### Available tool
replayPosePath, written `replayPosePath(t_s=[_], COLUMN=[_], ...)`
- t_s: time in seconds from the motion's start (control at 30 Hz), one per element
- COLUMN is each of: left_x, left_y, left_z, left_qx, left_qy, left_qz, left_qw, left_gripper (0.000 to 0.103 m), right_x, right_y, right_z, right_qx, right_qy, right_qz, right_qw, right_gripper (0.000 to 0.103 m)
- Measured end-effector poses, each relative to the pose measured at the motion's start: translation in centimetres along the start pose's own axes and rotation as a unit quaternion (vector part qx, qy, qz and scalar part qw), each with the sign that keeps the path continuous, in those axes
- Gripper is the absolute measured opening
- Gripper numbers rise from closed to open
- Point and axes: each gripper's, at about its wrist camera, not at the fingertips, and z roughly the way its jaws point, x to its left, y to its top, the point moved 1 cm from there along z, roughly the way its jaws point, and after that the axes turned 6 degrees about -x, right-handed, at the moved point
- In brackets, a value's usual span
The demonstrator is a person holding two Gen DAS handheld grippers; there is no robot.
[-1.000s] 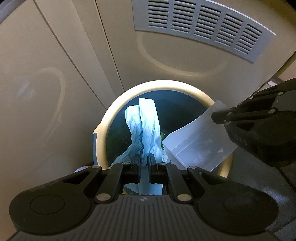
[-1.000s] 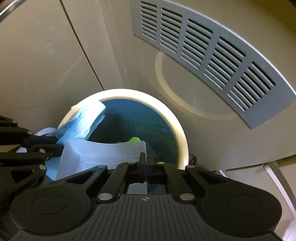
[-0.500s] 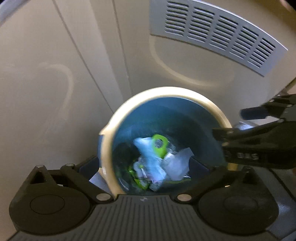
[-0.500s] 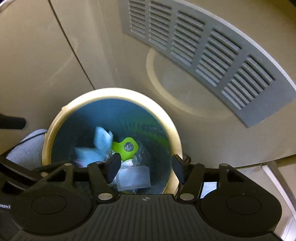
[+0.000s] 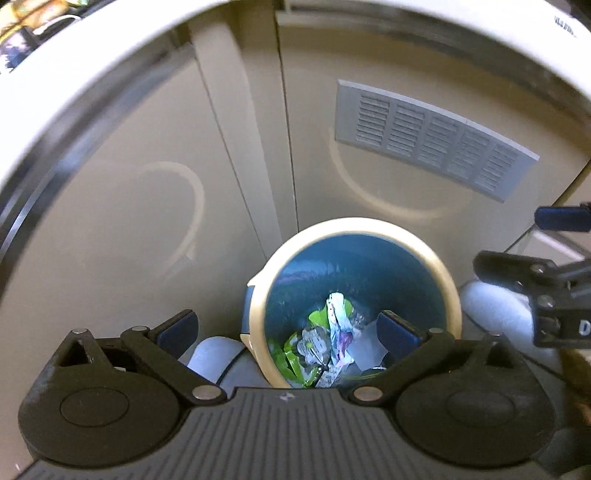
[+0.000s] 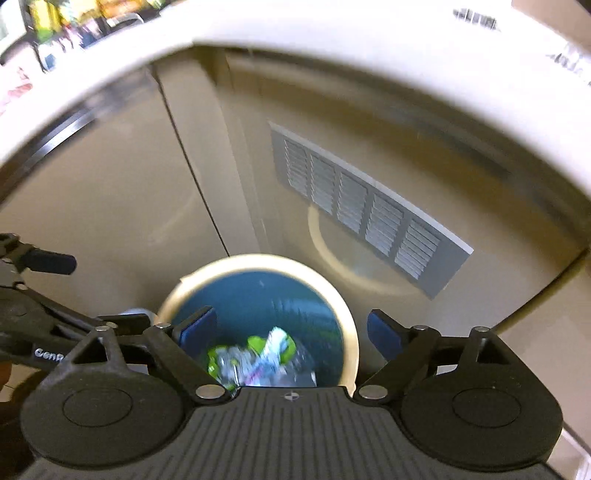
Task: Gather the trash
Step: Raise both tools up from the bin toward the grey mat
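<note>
A round bin with a cream rim (image 5: 448,273) and blue inside stands on the floor below me; it also shows in the right wrist view (image 6: 347,314). Mixed trash (image 5: 325,350) lies at its bottom: green wrappers, clear plastic, pale tissue, seen also in the right wrist view (image 6: 258,354). My left gripper (image 5: 288,332) is open and empty, high above the bin. My right gripper (image 6: 290,332) is open and empty above the bin too; it shows at the right edge of the left wrist view (image 5: 532,280).
Beige cabinet doors (image 5: 147,221) with a grey vent grille (image 5: 432,140) stand behind the bin. A white counter edge (image 6: 332,33) runs above them. A grey rounded object (image 5: 214,358) lies left of the bin.
Both grippers opened and let go of the blue tissue and the clear plastic tray, which fell into the bin. Both grippers then rose away from the bin.
</note>
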Motion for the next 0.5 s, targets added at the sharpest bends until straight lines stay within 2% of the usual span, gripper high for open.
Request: replayPosePath(t_s=[0.17,0.33,0.5], left_x=[-1.1,-1.7,-1.6], left_y=[-0.1,-0.4,-0.5], left_z=[-2.3,-2.5,-3.0], left_qx=[-0.027,-0.04,-0.042], left_qy=[0.035,0.042,0.044], left_qz=[0.016,0.032,0.028], left_qw=[0.9989,0.9978,0.9977], left_gripper=[0.103,0.103,0.103], right_x=[0.4,0.6,1.1], right_y=[-0.3,0.0,-0.6], right_z=[-1.9,-2.4,-2.6], right_qx=[-0.012,-0.016,-0.02], right_qy=[0.011,0.014,0.011], right_qz=[-0.005,-0.013,-0.007], right_qw=[1.0,1.0,1.0], right_gripper=[0.091,0.091,0.091])
